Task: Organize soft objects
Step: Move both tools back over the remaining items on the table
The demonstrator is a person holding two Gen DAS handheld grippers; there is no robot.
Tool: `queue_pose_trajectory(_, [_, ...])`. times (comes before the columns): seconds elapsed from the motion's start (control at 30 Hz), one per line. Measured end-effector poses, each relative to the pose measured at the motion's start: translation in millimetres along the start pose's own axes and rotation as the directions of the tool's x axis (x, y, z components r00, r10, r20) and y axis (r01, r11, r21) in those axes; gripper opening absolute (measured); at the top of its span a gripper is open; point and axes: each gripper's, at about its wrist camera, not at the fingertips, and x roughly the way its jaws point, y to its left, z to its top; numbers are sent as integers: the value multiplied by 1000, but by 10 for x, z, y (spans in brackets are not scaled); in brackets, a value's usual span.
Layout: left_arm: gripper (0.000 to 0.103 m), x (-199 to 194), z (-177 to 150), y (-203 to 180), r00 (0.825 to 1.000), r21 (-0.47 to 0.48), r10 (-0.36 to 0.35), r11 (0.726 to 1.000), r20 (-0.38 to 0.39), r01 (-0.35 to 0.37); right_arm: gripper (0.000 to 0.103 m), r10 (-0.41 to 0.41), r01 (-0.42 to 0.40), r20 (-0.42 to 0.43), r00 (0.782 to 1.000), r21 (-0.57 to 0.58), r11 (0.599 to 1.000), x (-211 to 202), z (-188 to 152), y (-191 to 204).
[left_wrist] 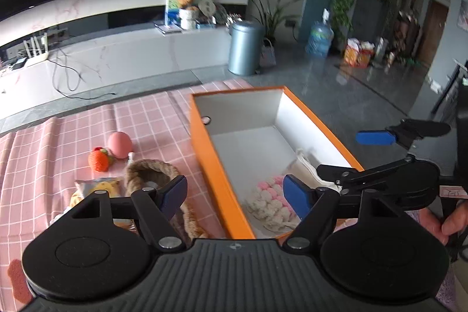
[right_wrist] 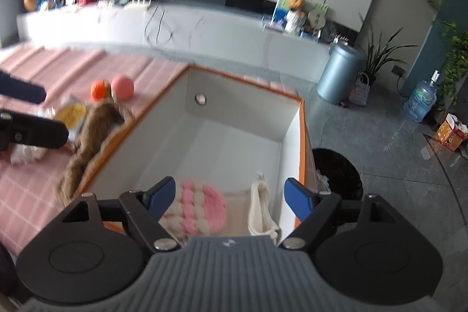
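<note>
An orange box (left_wrist: pixel 204 142) with a white inside stands on the pink checked cloth (left_wrist: pixel 44 165). In its near end lie a pink-and-white knitted piece (left_wrist: pixel 270 201) (right_wrist: pixel 201 206) and a cream cloth bag (left_wrist: pixel 307 165) (right_wrist: pixel 260 206). My right gripper (right_wrist: pixel 229 195) hangs open above them, nothing between its pads; one blue pad (left_wrist: pixel 374 138) shows in the left wrist view. My left gripper (left_wrist: pixel 235 192) is open and empty over the box's left wall. Left of the box (right_wrist: pixel 302 136) lie a brown rope (left_wrist: pixel 146 168) (right_wrist: pixel 93 130), a yellow packet (left_wrist: pixel 102 186), an orange knitted strawberry (left_wrist: pixel 99 160) and a pink ball (left_wrist: pixel 119 144).
A black bin (right_wrist: pixel 336 171) sits on the floor just right of the box. Farther off are a grey metal bin (left_wrist: pixel 244 48), a water bottle (left_wrist: pixel 320 38), plants and a long white bench. A hand (left_wrist: pixel 450 221) holds the right gripper's handle.
</note>
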Motion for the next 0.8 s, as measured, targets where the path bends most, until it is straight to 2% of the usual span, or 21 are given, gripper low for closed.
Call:
queue_pose_trajectory(0.17, [87,-228,-122,275,996,-97,54,994,72,-47,81,50,-58,124,991,68,996,-195,-25,251])
queue_pose_trajectory(0.33, [85,-422,-372,560,983,-192,132,976,131,-105,81,131,-156,178,975,131,979,-249,-62,599])
queue_pose_trajectory(0.5, [84,-468,-684,776,972,-231,202,958,116,-172,82,250,-280,172,953,187,941,-130,-109,1003])
queue_pose_trajectory(0.6, [82,-467,-904,888,958,-230,266,944,110,-236,82,273,-295,145,951,167,941,-28,-143,1281])
queue_pose_trajectory(0.8, [79,-482,-1143,1194,922,-288,379,894,73,-345,82,295,-305,104,950,98,947,161,-183,1645])
